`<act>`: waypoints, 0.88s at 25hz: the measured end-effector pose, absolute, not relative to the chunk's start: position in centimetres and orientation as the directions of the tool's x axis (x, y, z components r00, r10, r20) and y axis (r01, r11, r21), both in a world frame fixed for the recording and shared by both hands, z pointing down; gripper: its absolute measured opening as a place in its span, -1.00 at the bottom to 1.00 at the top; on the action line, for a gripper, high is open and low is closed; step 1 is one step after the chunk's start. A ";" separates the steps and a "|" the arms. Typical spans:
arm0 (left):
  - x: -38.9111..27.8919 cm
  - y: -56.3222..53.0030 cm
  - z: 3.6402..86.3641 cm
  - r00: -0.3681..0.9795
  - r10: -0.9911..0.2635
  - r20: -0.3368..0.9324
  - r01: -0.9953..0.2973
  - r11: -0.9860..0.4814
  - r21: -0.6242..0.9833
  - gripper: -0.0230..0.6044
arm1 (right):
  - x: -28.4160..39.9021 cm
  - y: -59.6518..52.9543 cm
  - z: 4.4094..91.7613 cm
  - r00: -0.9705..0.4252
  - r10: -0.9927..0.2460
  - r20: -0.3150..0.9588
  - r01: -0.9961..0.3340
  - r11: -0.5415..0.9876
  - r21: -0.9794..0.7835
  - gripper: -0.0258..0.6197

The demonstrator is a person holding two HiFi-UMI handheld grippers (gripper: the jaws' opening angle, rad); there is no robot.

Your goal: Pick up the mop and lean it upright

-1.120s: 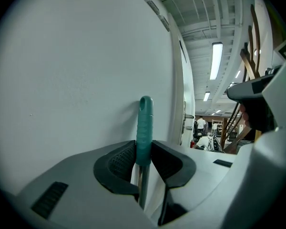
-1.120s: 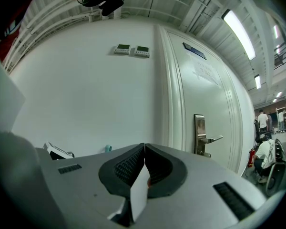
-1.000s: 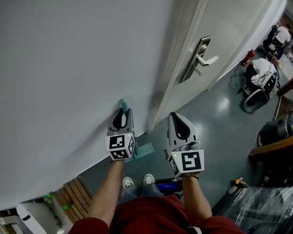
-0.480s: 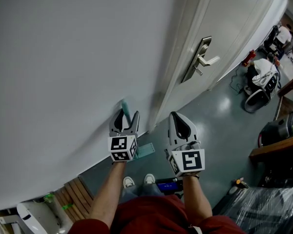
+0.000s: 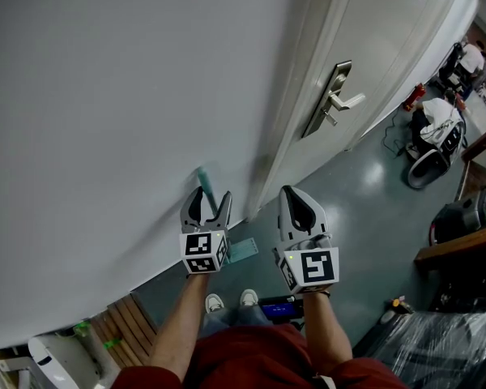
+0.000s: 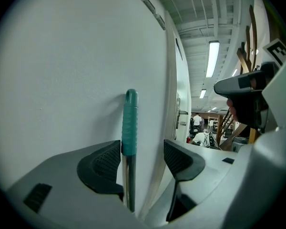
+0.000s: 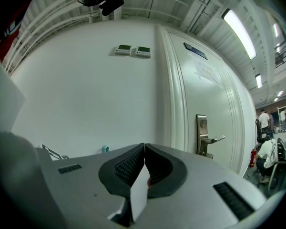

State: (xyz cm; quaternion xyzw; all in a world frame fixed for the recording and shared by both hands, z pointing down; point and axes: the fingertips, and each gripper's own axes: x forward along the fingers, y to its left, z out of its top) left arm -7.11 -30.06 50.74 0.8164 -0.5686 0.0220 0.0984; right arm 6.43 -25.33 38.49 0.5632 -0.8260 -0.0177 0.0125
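Black ribbed pads on my left gripper stand apart now. The jaws have just been opening, and the mop handle sits between them unclamped. Its teal grip lies hard beside one pad, though I cannot tell whether it brushes it, and there is a clear gap to the other pad. My right gripper hangs level beside it with its jaws pressed together on nothing, taking no part. Just past the open jaws, the handle stands upright with its teal top resting on the white wall, a little to the left of the door frame. In the head view that top sits where it sat a second ago, when the jaws were narrower around it, so I judge the mop is bearing on the wall by itself. Down by the skirting is a pale teal pad, which I take to be the mop head planted on the floor. To my mind the lean is made and the release is nearly done. What remains is to draw the left gripper straight back without nudging the shaft, since a smooth wall and a glossy floor could let it slide. Farther right is the white door with its lever, then a cluttered corridor with people at the far end.
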 end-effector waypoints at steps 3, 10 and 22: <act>-7.2 -29.7 50.9 0.349 -0.924 0.155 -0.935 -0.332 0.128 0.04 | 6.4 -25.2 38.5 -0.367 -0.930 -0.001 -0.930 0.366 0.041 -0.87; -7.5 -28.0 49.1 0.343 -0.933 0.110 -0.936 -0.329 0.126 0.09 | 6.1 -25.0 38.5 -0.369 -0.929 -0.003 -0.929 0.369 0.039 -0.87; -6.9 -23.6 41.5 0.380 -0.925 -0.033 -0.924 -0.381 0.041 0.08 | 6.1 -24.7 38.6 -0.372 -0.928 -0.009 -0.928 0.371 0.028 -0.87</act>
